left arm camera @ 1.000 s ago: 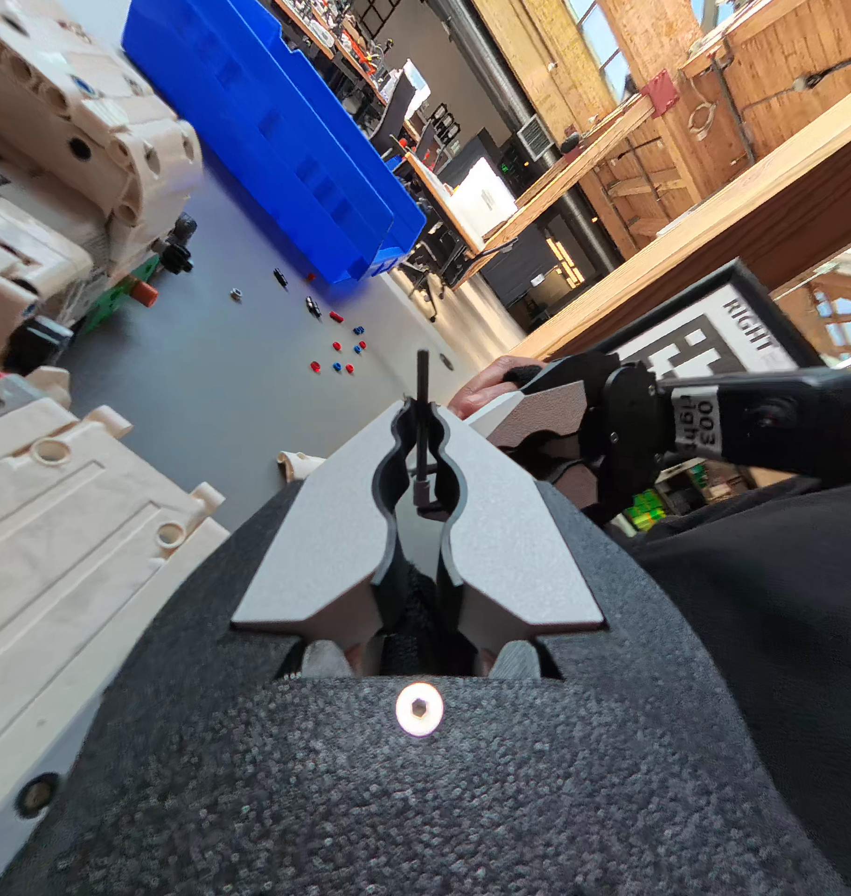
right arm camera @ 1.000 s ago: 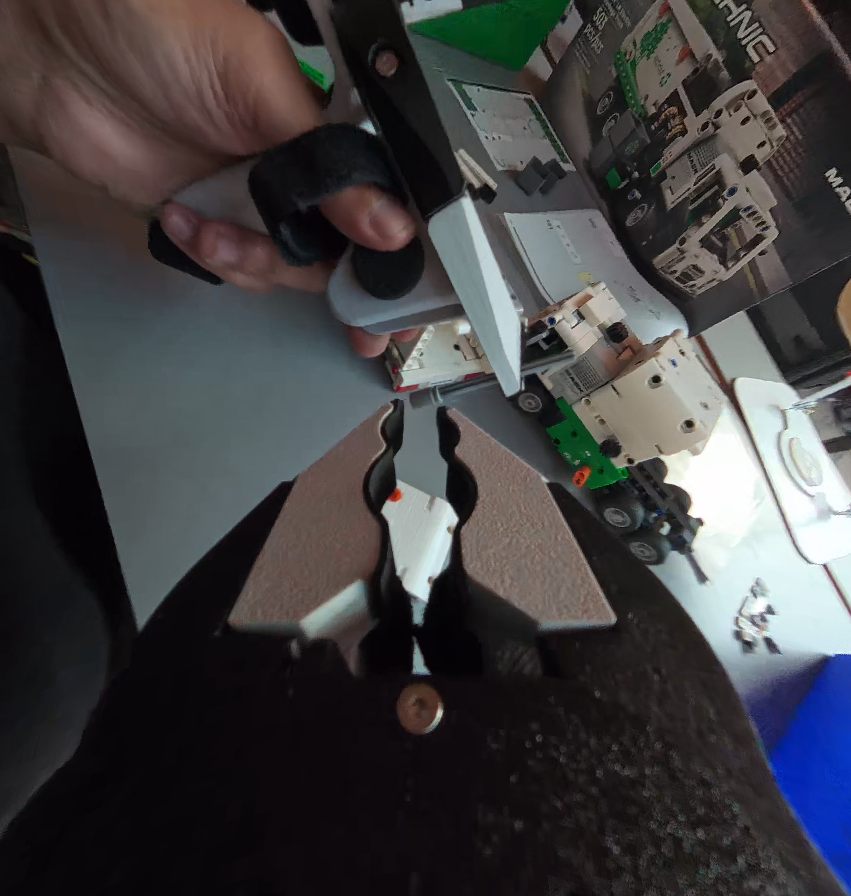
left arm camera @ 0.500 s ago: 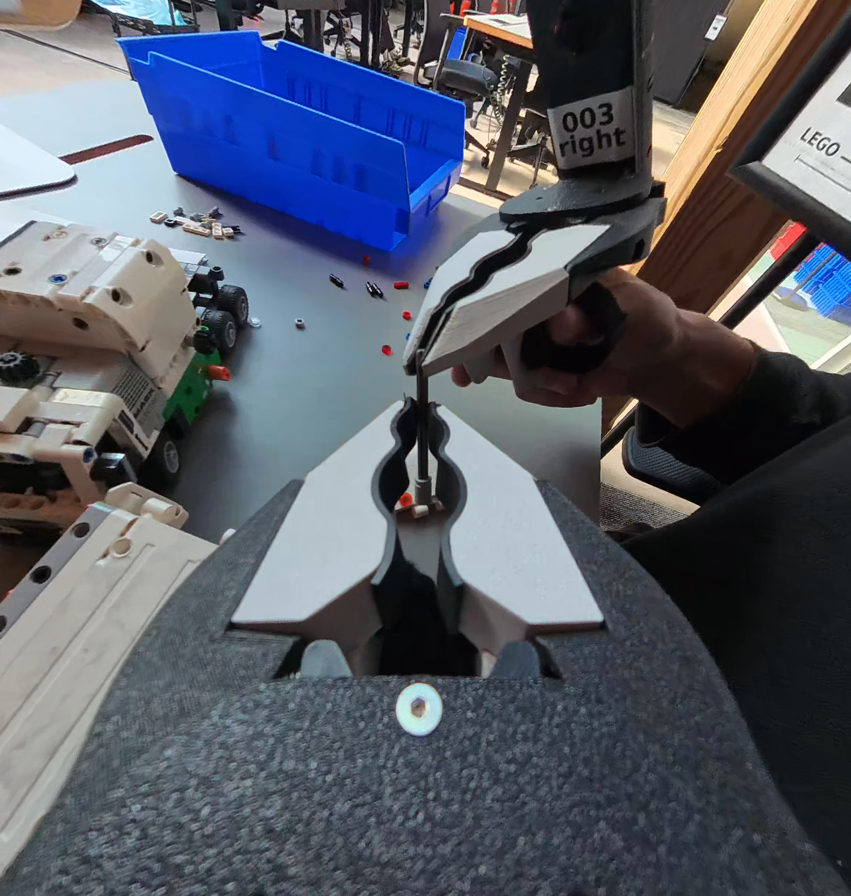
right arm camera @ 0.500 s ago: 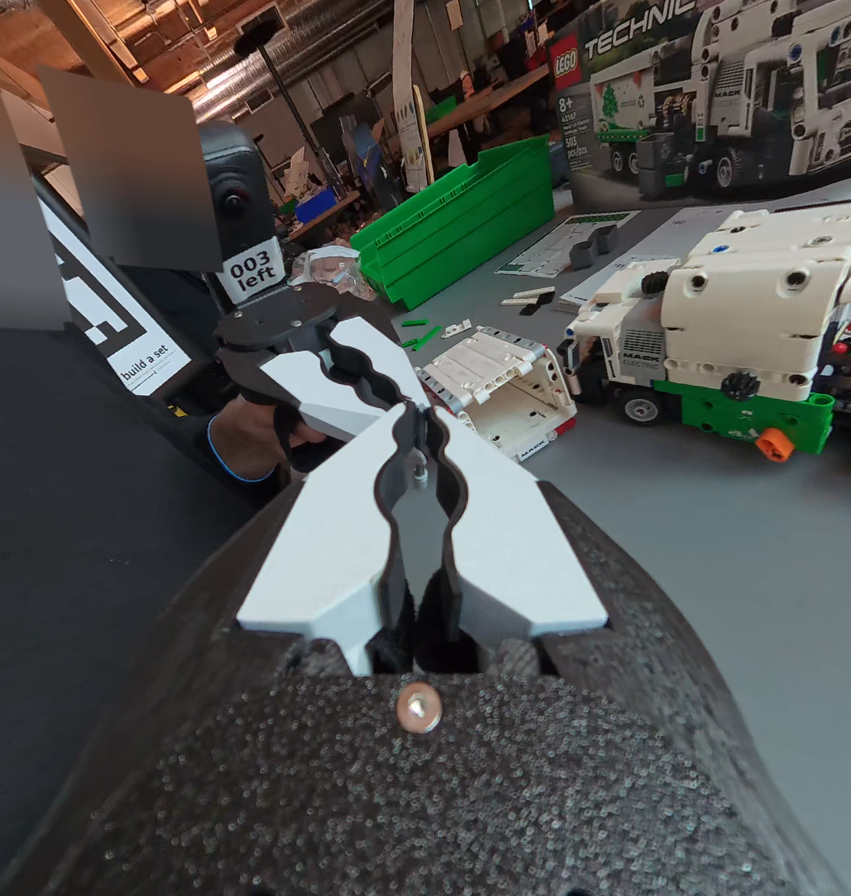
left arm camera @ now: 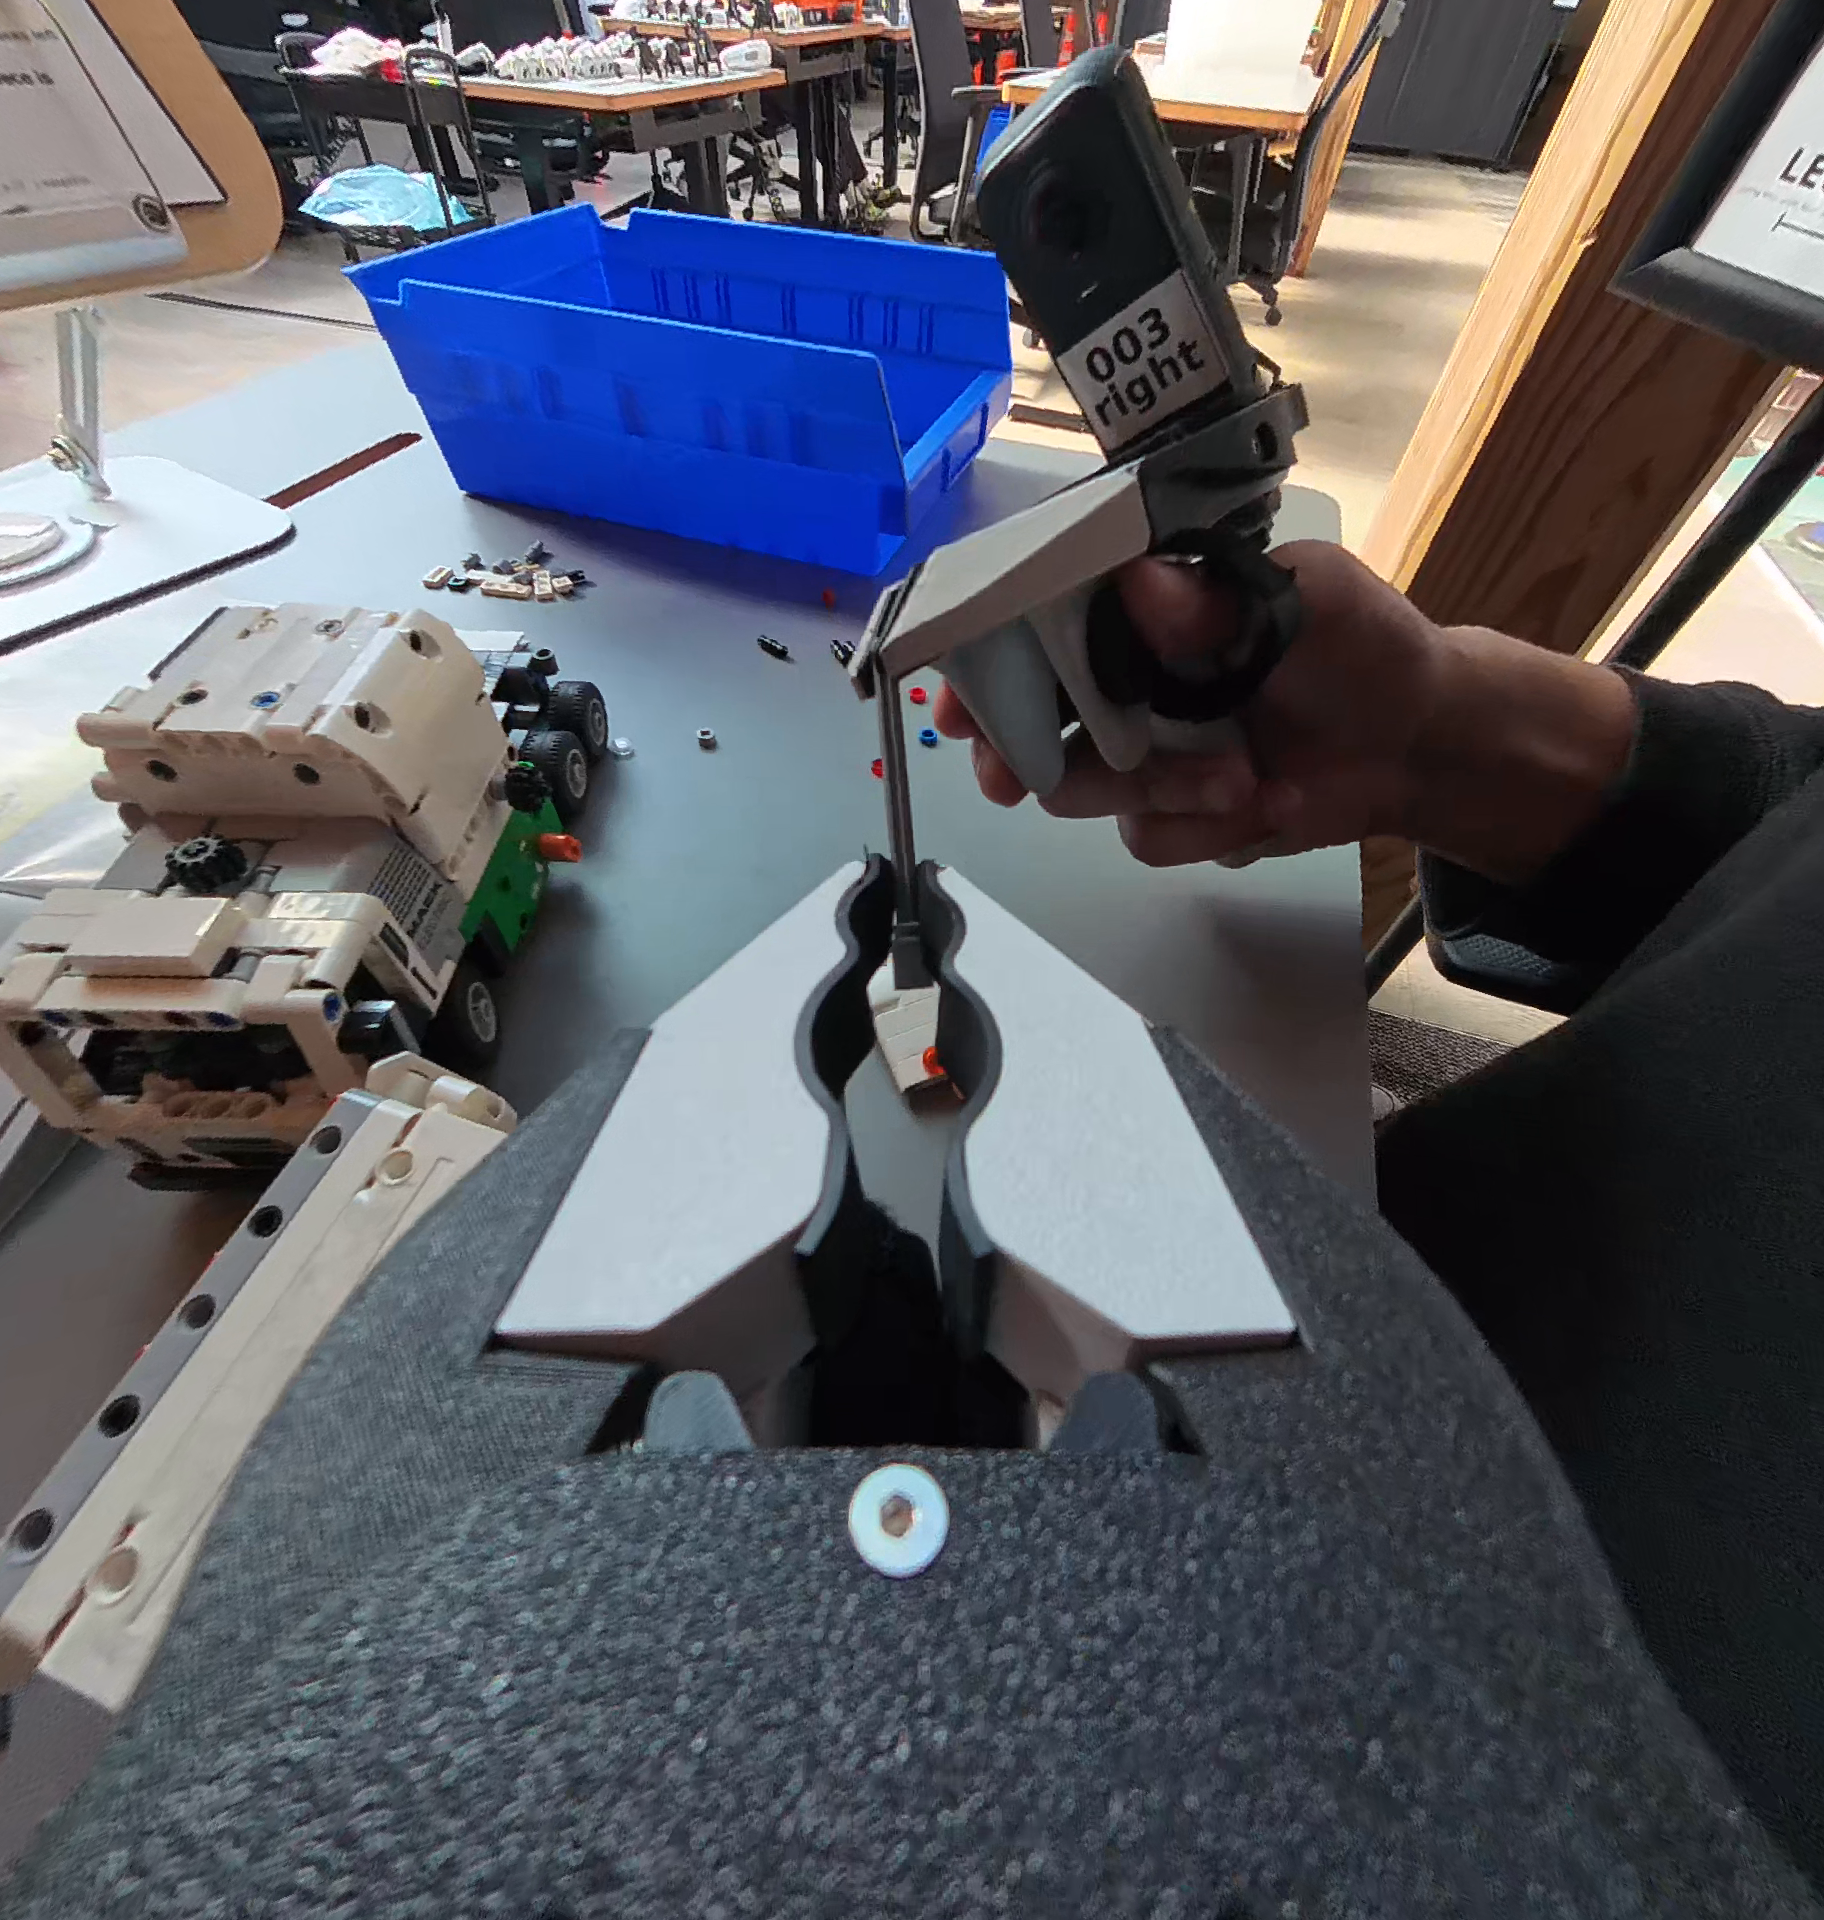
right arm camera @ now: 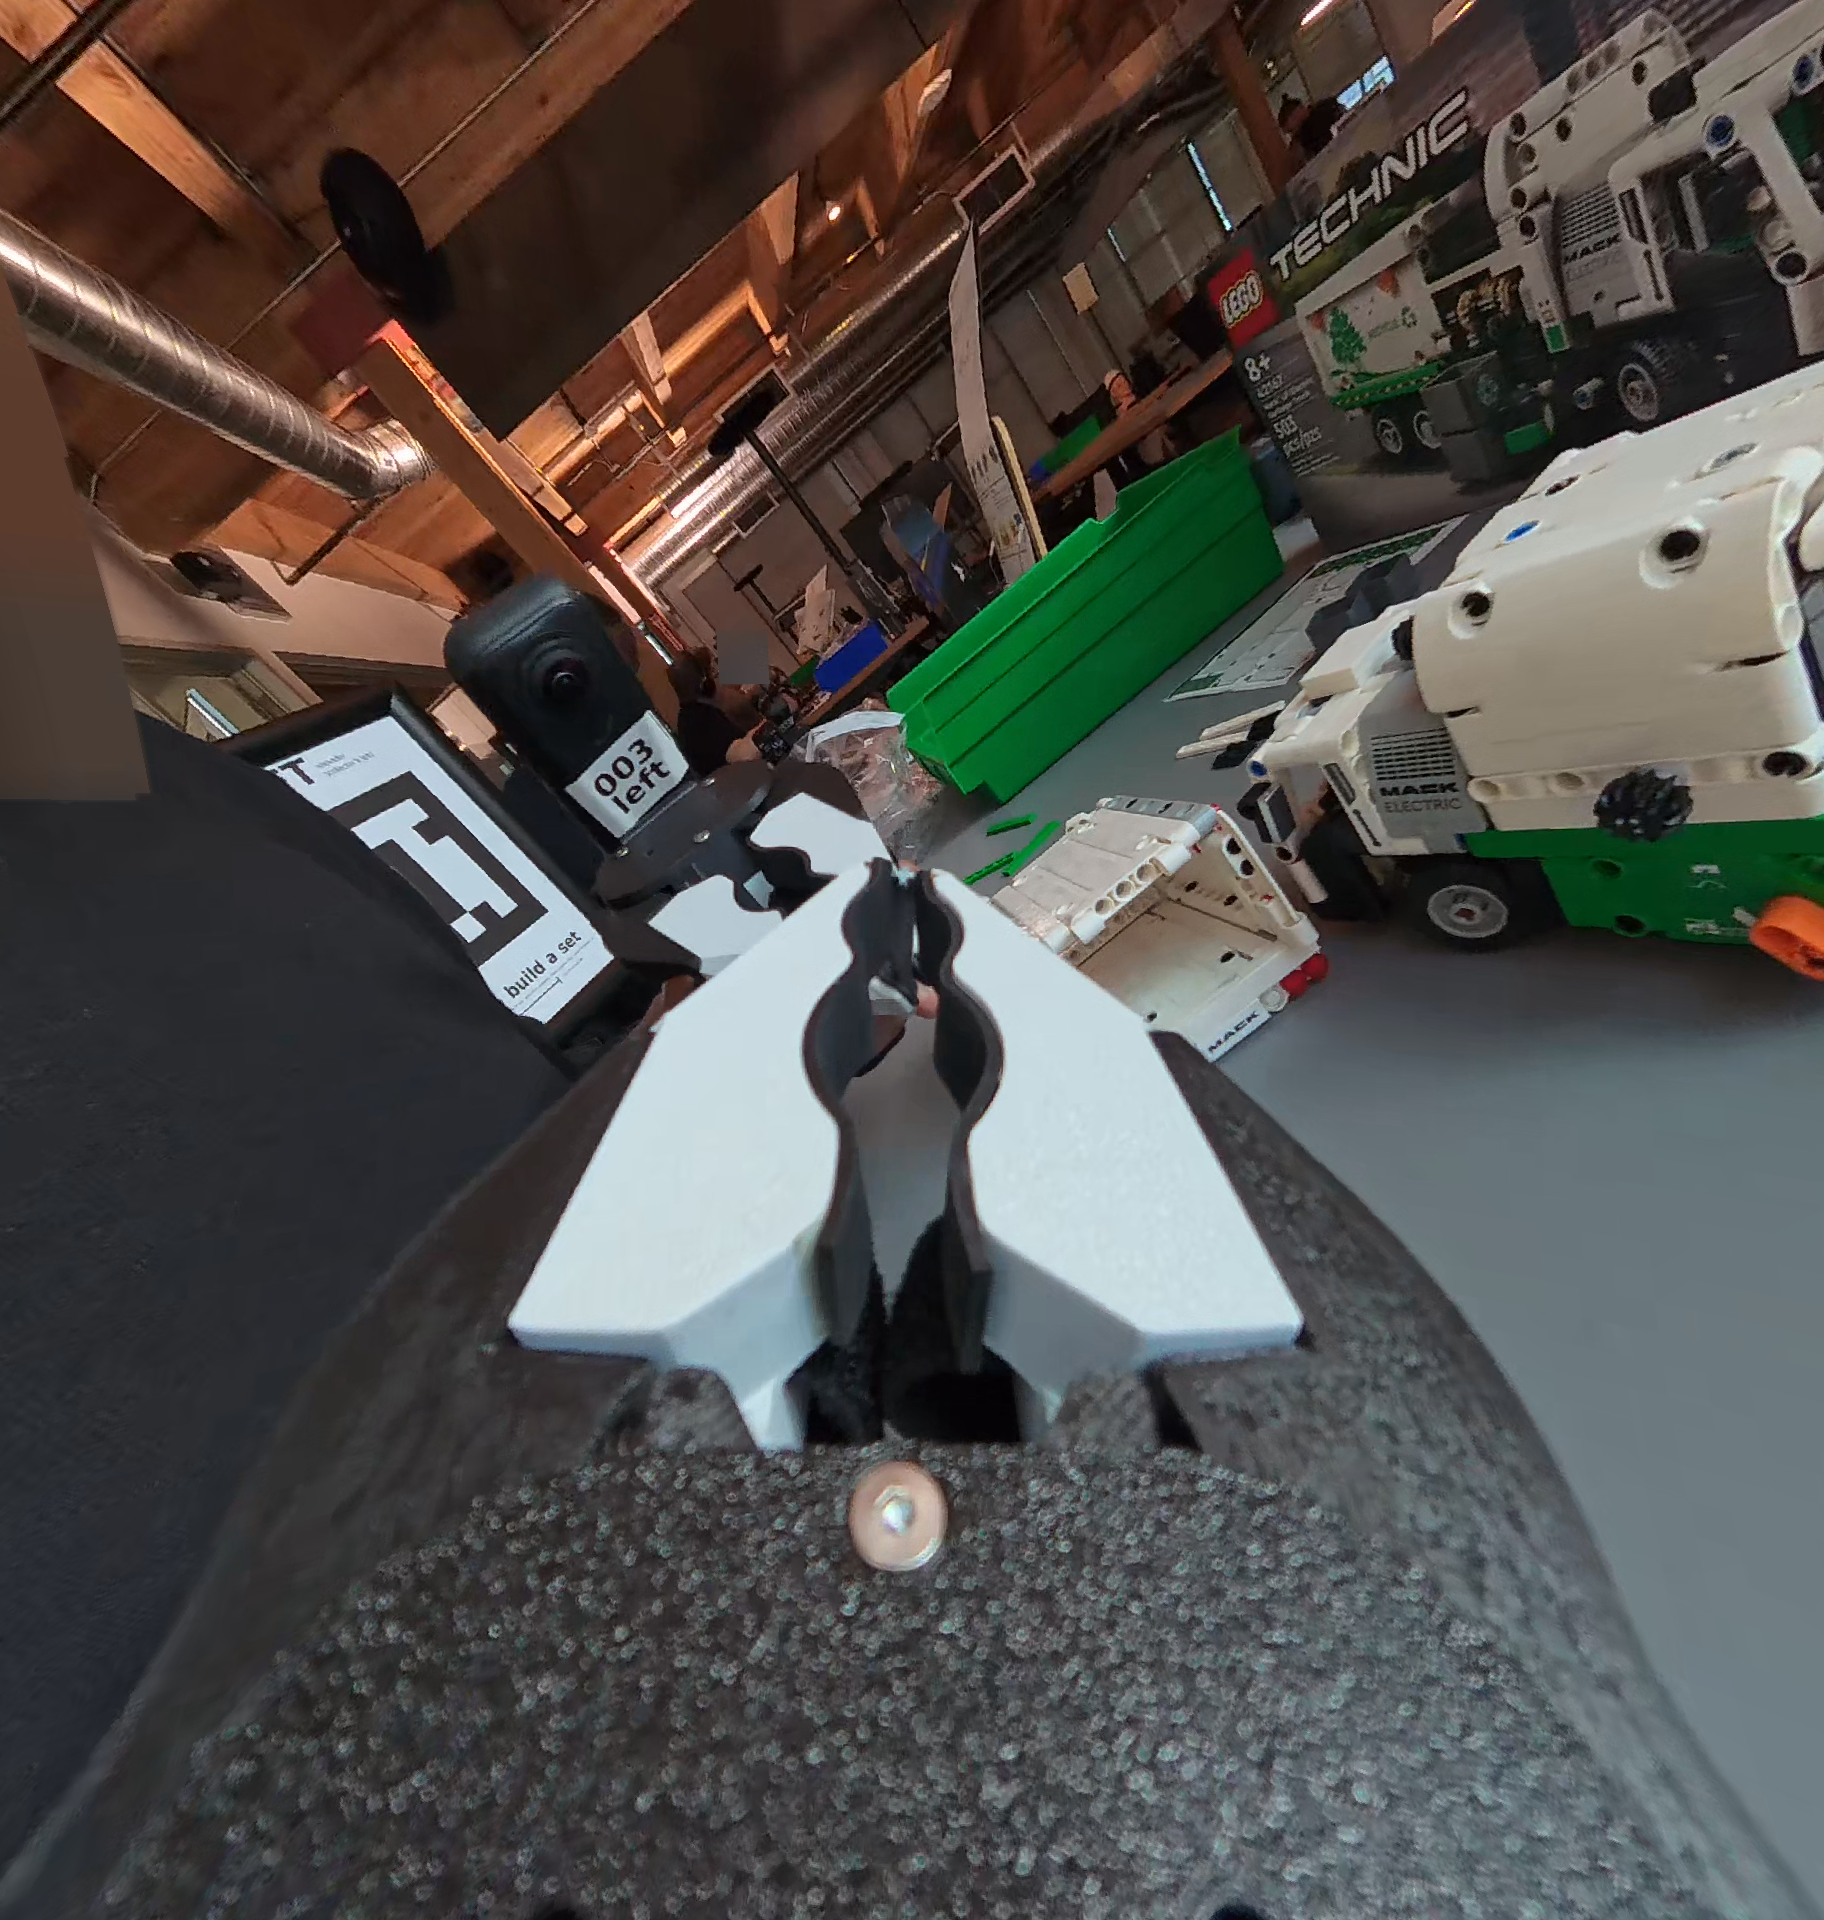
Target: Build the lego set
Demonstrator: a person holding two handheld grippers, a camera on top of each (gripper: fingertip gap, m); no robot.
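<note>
My left gripper (left arm camera: 903, 871) is shut on a thin dark grey axle (left arm camera: 895, 790) that sticks up and forward from its tips. A small white piece with an orange dot (left arm camera: 913, 1039) sits at the axle's lower end, between the left fingers. My right gripper (left arm camera: 872, 665) comes in from the right and is shut on the axle's far end. In the right wrist view the right gripper (right arm camera: 903, 883) is nearly closed with the axle end at its tips; the left gripper's fingers (right arm camera: 783, 831) show just behind. The partly built white and green truck (left arm camera: 295, 831) stands to the left.
A blue bin (left arm camera: 679, 416) stands at the back, with loose small pieces (left arm camera: 503, 577) and pins (left arm camera: 923, 736) on the grey table in front. A white panel assembly (right arm camera: 1147, 914) lies by the truck (right arm camera: 1614, 727). A green bin (right arm camera: 1095, 644) and the set's box (right arm camera: 1510, 260) stand behind.
Both grippers have swung upright from a tilted pose. The right gripper, apart from the axle one second ago, now grips its far end, and has tilted more since half a second ago.
</note>
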